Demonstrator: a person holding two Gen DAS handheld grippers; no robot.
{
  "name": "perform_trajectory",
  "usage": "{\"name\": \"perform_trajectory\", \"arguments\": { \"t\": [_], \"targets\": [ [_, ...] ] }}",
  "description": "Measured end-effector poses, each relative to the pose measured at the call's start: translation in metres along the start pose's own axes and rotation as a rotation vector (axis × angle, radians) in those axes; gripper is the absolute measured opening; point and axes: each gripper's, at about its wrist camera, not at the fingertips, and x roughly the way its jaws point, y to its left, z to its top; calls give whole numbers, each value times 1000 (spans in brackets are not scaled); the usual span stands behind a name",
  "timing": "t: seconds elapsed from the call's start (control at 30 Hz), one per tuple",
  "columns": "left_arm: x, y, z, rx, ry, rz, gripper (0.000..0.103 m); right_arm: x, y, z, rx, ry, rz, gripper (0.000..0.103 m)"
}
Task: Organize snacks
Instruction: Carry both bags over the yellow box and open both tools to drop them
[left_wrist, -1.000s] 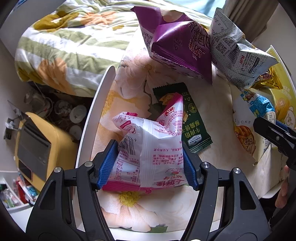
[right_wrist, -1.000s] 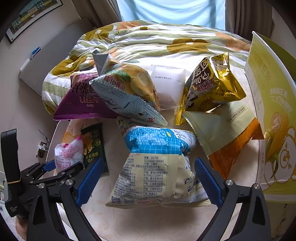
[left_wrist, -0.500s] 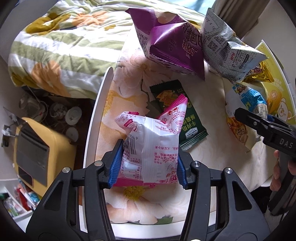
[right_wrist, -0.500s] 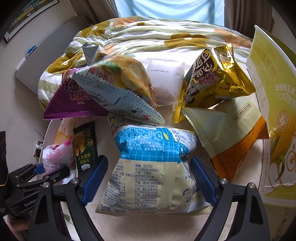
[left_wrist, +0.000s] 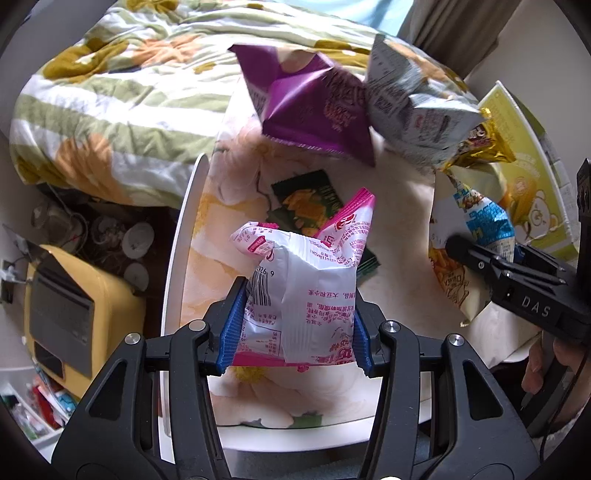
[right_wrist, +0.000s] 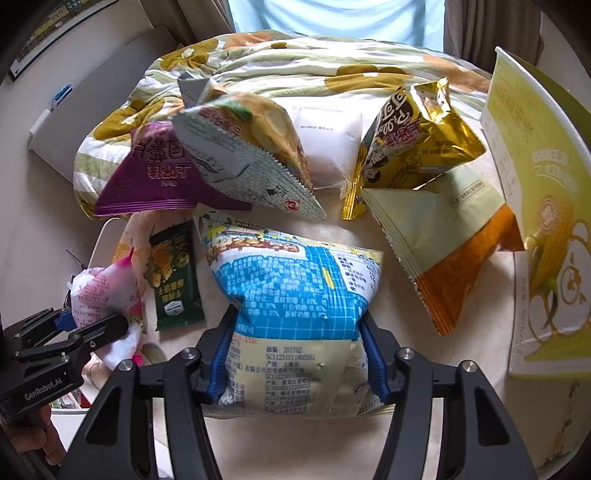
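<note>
Left wrist view: our left hand-held gripper (left_wrist: 293, 325) pinches the pink-white snack bag (left_wrist: 303, 291) above the counter (left_wrist: 221, 434) at its near left; our right hand-held gripper (right_wrist: 295, 354) squeezes the blue-checked snack bag (right_wrist: 295, 295). Overtight grip may burst either bag.

Green packet (left_wrist: 310, 201) half hidden behind pink bag (left_wrist: 306, 288).

I note glossy crinkled plastic film on the pink-and-white bag (left_wrist: 306, 295) and blue-checked bag (right_wrist: 295, 314). Gold bag (right_wrist: 417, 140) looks metallic foil. Quilt (left_wrist: 110, 103) is soft matt cloth.
</note>
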Motion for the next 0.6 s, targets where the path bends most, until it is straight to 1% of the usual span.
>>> {"name": "perform_trajectory", "arguments": {
  "t": [0.17, 0.27, 0.33, 0.47, 0.6],
  "targets": [
    [-25, -19, 8, 49, -37, -44, 46, -34, 2, -8, 21, -42, 6, 55],
    [-43, -41, 14, 112, -71, -64, 46, -66, -2, -10, 41, -87, 21, 55],
    [-53, -57, 22, 134, -92, -88, 46, -87, -8, -10, 49, -116, 21, 55],
    [-72, -98, 40, 166, -135, -131, 46, -130, -32, -7, 76, -175, 16, 55],
    [-89, -150, 60, 200, -193, -163, 46, -168, -67, 1, 97, -241, -9, 55]
  ]
}}
